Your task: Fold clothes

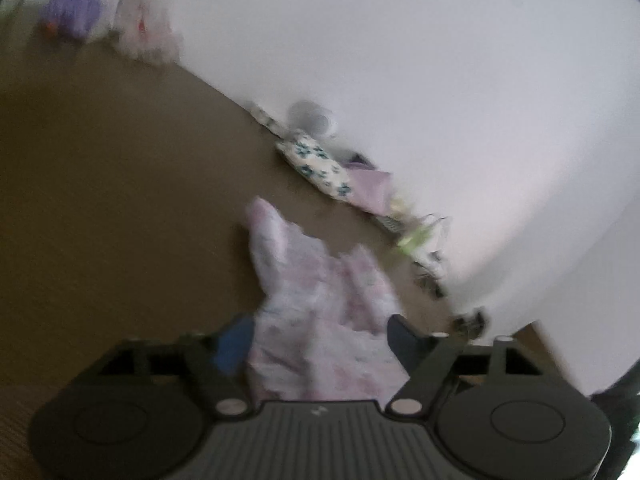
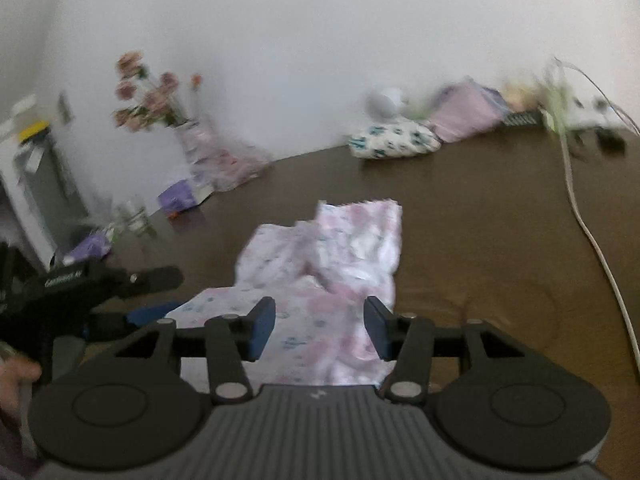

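A crumpled pink-and-white printed garment lies on the brown table. My right gripper is open just above the garment's near edge, and cloth shows in the gap between its blue pads. At the left of this view my left gripper reaches toward the garment's near-left corner, held by a hand. The left wrist view is blurred. There the left gripper stands open, with the garment bunched between its wide-apart fingers.
Along the white wall sit a floral pouch, folded pink cloth, a vase of pink flowers and a purple packet. A white cable runs down the table's right side. A glass stands at the left.
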Tool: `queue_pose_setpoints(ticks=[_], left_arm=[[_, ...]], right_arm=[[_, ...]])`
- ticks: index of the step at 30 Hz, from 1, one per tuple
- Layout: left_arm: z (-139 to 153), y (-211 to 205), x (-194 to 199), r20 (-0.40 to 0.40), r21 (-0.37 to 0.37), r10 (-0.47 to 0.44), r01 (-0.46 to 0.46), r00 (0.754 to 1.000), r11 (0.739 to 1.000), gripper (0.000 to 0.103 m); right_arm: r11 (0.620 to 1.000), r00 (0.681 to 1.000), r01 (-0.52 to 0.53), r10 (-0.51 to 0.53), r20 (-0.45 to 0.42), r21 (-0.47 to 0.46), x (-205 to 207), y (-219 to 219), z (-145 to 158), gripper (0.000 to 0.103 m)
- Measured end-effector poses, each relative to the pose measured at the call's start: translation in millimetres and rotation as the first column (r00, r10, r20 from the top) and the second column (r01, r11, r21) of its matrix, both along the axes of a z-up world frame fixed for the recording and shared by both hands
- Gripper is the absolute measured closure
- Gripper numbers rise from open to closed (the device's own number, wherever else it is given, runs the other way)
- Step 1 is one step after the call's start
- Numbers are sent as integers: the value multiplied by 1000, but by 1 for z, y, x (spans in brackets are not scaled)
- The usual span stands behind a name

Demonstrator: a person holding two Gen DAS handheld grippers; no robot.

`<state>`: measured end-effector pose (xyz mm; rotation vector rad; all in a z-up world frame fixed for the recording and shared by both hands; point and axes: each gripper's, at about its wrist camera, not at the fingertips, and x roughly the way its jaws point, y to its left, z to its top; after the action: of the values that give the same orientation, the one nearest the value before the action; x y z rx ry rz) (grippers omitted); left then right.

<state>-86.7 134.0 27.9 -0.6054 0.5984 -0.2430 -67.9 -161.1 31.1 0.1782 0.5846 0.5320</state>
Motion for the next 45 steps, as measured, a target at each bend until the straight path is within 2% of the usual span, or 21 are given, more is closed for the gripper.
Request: queue_pose_setpoints(ticks=[1, 2, 4, 7, 11, 15, 17, 18, 19, 20, 21, 24, 26, 30, 33, 36, 38, 39, 42, 43, 45], left_arm=[[-3, -3, 6, -35, 23, -13, 14, 999, 1000, 74], [-7, -6, 12, -65, 28, -28, 30, 997, 999, 93], [-10, -14, 17, -80, 46, -45, 48, 996, 998, 94], [-13, -25, 20, -80, 82, -69, 75, 994, 994, 94], [-20, -22, 28, -92, 13, -119, 121, 989, 993, 94], [-17, -11, 28, -84, 8, -112, 113, 990, 994, 86], [0, -8, 11, -3, 128, -135, 134, 991, 983, 71], [9, -9, 0, 53, 208, -182, 168, 982, 964, 64], [18, -12, -11, 110, 294, -252, 211, 961, 932, 43], [25, -17, -24, 153, 376, -331, 255, 931, 891, 22], [29, -24, -37, 183, 454, -419, 302, 889, 838, 16], [27, -53, -66, 177, 683, -648, 382, 741, 623, 15], [16, -72, -79, 118, 777, -712, 383, 692, 501, 15], [-6, -96, -105, 48, 884, -808, 351, 588, 308, 15], [-11, -102, -115, 51, 913, -844, 318, 533, 256, 14], [-14, -104, -113, -20, 874, -871, 432, 490, 223, 16], [-16, -103, -109, -70, 834, -885, 513, 461, 201, 26], [-16, -101, -107, -77, 816, -888, 540, 453, 205, 26], [-9, -95, -94, -72, 747, -888, 615, 454, 254, 27], [-7, -93, -89, -77, 717, -889, 645, 451, 265, 27], [-4, -86, -77, -84, 650, -897, 706, 434, 281, 27]], right_arm=[[1000, 1000, -8, 8, -1, -24, 1, 5, -1, 65], [998, 999, 0, -2, -44, -57, 8, 8, -7, 80], [993, 994, 10, -23, -109, -117, 18, 14, -15, 83], [987, 1000, 19, -18, 9, -161, 9, 18, 5, 82], [962, 981, -73, 117, 154, -263, 9, 43, 24, 82], [937, 991, -124, 135, 8, -327, 45, 65, -1, 82], [932, 991, -131, 130, -26, -337, 45, 66, -12, 82], [932, 991, -131, 136, -10, -338, 41, 64, -15, 82], [932, 990, -132, 141, 1, -338, 38, 63, -16, 82], [932, 989, -138, 145, -2, -336, 38, 62, -17, 82], [929, 988, -149, 154, -11, -339, 37, 62, -16, 82], [921, 983, -180, 179, -36, -345, 35, 60, -14, 82], [919, 981, -194, 187, -53, -344, 29, 57, -11, 82], [905, 976, -218, 206, -71, -365, 0, 52, -9, 82], [899, 967, -255, 244, -77, -356, -24, 46, -8, 82], [894, 957, -289, 275, -90, -343, -47, 39, -5, 81], [887, 942, -334, 324, -85, -320, -56, 31, -4, 76], [883, 933, -359, 353, -75, -304, -60, 25, -3, 75], [863, 892, -436, 453, 7, -253, -72, 2, 9, 33], [837, 855, -485, 515, 62, -254, -80, -6, 13, 6], [773, 761, -577, 626, 171, -264, -97, -20, 20, 0]])
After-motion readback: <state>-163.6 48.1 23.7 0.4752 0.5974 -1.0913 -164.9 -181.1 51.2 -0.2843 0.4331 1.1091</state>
